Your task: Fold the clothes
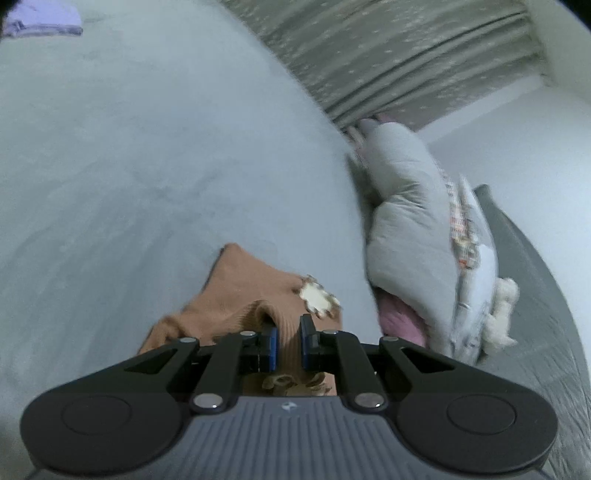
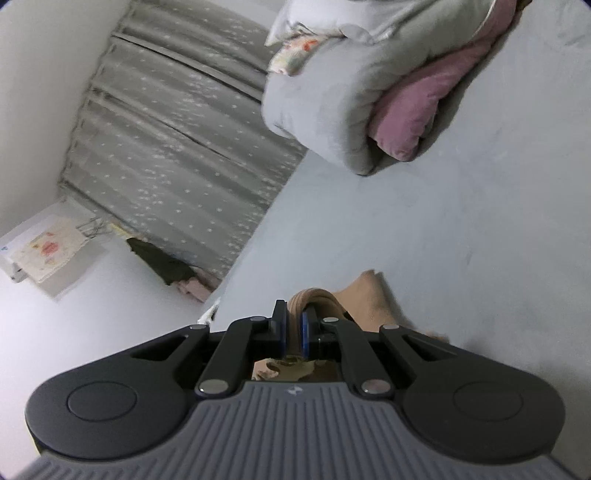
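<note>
Both of your grippers are clamped on the same tan ribbed-knit garment [image 1: 236, 295], which is lifted above the pale grey bedsheet [image 1: 129, 166]. Your left gripper [image 1: 289, 341] has its blue pads closed on a ribbed fold of the knit, beside a cream flower-shaped patch [image 1: 317, 297]. Your right gripper [image 2: 293, 330] is nearly fully closed, pinching a thin ribbed edge [image 2: 295, 325] of the garment between its pads. Off to the side on the bed lies a rolled grey quilt with a pink lining [image 2: 332, 107]. Grey star-patterned curtains [image 2: 177, 140] hang behind. A folded lilac cloth [image 1: 44, 20] lies far across the sheet.
</note>
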